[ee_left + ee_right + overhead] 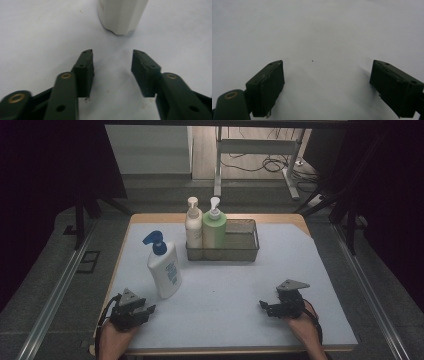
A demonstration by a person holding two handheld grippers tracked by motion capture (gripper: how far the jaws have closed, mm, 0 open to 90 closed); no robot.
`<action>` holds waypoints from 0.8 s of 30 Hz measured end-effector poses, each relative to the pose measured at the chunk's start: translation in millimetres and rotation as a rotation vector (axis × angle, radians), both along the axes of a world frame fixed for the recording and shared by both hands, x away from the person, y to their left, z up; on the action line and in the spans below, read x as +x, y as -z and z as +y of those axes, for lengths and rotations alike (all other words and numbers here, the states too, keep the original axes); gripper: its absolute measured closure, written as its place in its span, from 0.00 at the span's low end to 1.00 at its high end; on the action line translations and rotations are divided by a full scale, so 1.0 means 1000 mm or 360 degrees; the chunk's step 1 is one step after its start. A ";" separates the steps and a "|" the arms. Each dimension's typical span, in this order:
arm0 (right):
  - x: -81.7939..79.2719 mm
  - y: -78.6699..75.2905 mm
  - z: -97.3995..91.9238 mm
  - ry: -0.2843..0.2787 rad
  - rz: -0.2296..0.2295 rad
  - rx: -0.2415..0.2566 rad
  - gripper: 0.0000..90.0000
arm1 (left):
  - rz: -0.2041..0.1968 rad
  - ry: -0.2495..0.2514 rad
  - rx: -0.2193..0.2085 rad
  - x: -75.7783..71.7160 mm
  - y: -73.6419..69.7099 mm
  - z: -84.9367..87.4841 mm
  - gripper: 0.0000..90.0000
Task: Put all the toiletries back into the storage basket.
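A white pump bottle with a blue pump head (163,265) stands upright on the white mat at the left; its base (121,17) rises just beyond my left gripper's jaws. My left gripper (144,311) rests open near the front left, a short way below the bottle, with nothing between its jaws (112,53). A cream pump bottle (193,226) and a green pump bottle (214,227) stand side by side in the left half of a wire mesh basket (244,245). My right gripper (263,306) lies open near the front right, over bare mat (327,63).
The white mat (225,285) covers most of the wooden table (150,218). The basket's right half holds nothing. Beyond the table are a metal stand (260,150) and cables on the floor. Dark rails run along both sides.
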State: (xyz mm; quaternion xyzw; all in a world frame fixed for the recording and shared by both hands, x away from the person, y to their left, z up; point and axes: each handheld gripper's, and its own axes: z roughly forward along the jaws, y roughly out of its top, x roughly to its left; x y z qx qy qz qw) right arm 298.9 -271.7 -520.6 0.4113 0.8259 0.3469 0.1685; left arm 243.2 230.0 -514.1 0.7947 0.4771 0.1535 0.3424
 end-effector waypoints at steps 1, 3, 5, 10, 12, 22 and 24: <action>0.000 0.000 0.000 -0.0001 0.0000 -0.0001 0.13 | -0.0003 -0.0003 -0.0002 0.001 -0.001 0.000 0.63; 0.000 0.000 0.000 -0.0001 0.0000 -0.0002 0.13 | -0.0001 -0.0008 -0.0018 0.004 -0.002 0.001 0.68; 0.000 0.000 0.000 -0.0002 0.0003 -0.0004 0.13 | 0.0001 -0.0009 -0.0015 0.007 -0.004 0.002 0.73; 0.000 0.000 0.000 -0.0002 0.0004 -0.0009 0.13 | 0.0000 -0.0005 0.0003 0.018 -0.008 0.004 0.88; 0.000 0.000 0.001 0.0003 0.0005 -0.0008 0.13 | 0.0003 0.0000 0.0003 0.023 -0.009 0.005 0.95; 0.000 0.000 0.001 0.0003 -0.0001 -0.0006 0.13 | 0.0005 -0.0004 -0.0078 0.051 -0.011 0.003 0.99; 0.000 0.000 0.001 0.0006 0.0000 -0.0006 0.13 | -0.0006 -0.0005 -0.0088 0.057 -0.010 0.001 0.99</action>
